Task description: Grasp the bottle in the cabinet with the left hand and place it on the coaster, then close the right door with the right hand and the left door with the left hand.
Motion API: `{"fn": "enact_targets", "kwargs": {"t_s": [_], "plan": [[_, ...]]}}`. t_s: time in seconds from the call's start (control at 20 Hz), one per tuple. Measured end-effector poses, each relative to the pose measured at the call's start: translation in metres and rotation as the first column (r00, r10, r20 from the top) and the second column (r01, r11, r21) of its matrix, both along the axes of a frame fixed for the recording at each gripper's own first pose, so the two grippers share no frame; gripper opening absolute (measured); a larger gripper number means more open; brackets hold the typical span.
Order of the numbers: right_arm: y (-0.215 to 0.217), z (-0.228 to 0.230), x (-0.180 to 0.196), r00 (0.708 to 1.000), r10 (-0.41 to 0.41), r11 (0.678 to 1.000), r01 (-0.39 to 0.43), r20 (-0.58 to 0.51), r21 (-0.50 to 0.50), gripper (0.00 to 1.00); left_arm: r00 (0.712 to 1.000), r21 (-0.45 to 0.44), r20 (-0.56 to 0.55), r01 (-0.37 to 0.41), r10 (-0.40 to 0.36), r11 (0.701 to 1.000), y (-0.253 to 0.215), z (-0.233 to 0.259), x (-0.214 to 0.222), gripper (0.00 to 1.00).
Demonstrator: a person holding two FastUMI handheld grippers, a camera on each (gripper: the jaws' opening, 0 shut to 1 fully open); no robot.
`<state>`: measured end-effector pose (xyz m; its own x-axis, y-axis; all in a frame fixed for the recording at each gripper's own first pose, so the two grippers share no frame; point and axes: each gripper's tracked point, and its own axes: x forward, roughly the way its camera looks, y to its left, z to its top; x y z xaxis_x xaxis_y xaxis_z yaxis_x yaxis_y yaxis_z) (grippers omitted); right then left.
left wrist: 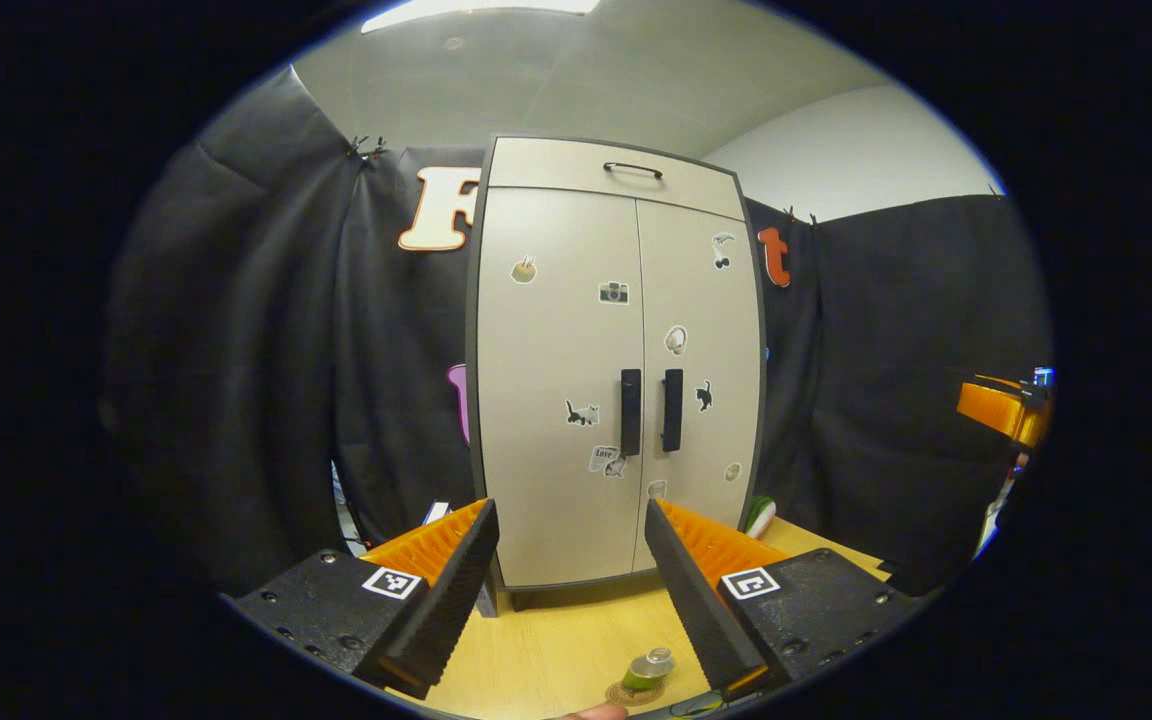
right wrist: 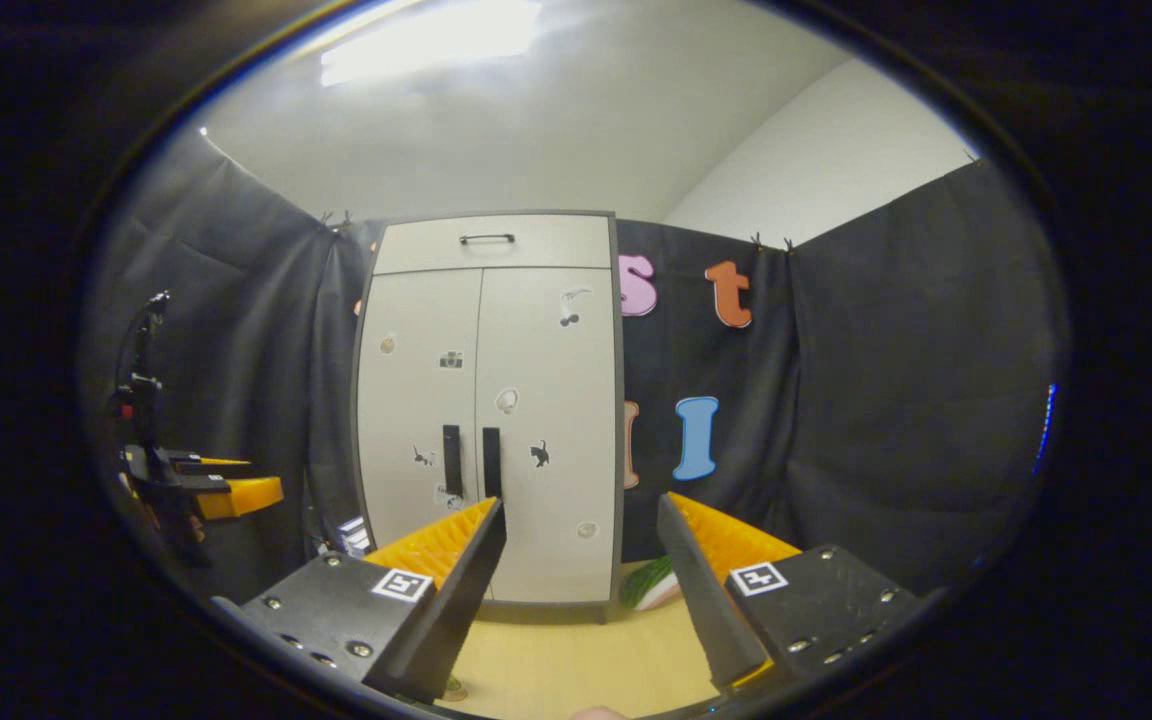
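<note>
Cabinet (left wrist: 616, 380) doors closed; bottle (left wrist: 648, 668) apparently on coaster (left wrist: 636, 692); cucumber-like item (left wrist: 759, 516) beside.

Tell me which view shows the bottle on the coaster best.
The left gripper view: the bottle stands on the coaster between that gripper's fingers. The right gripper view catches just a sliver of the coaster at its bottom edge.

The cabinet (left wrist: 576, 380) has smooth, matt pale panels that look like laminate, dotted with small paper-like stickers, and glossy dark handles (left wrist: 630, 411) that look plastic. The counter (left wrist: 556, 640) is light wood grain with a smooth, faint sheen. The wall (left wrist: 266, 350) is matt, creased cloth. On a woven-looking coaster (left wrist: 633, 692) sits a bottle (left wrist: 649, 668) with a shiny, metallic-looking cap.
</note>
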<state>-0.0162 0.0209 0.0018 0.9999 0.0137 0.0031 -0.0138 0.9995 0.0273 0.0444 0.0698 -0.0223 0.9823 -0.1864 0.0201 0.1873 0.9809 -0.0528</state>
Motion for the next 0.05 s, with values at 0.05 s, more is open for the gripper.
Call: {"fn": "enact_targets", "kwargs": {"t_s": [0.05], "plan": [[-0.0016, 0.0004, -0.002, 1.0, -0.007, 1.0, 0.007, 0.011, -0.001, 0.89, 1.0, -0.005, -0.002, 0.004, -0.004, 1.0, 0.001, -0.0025, 0.0012, 0.94]]}}
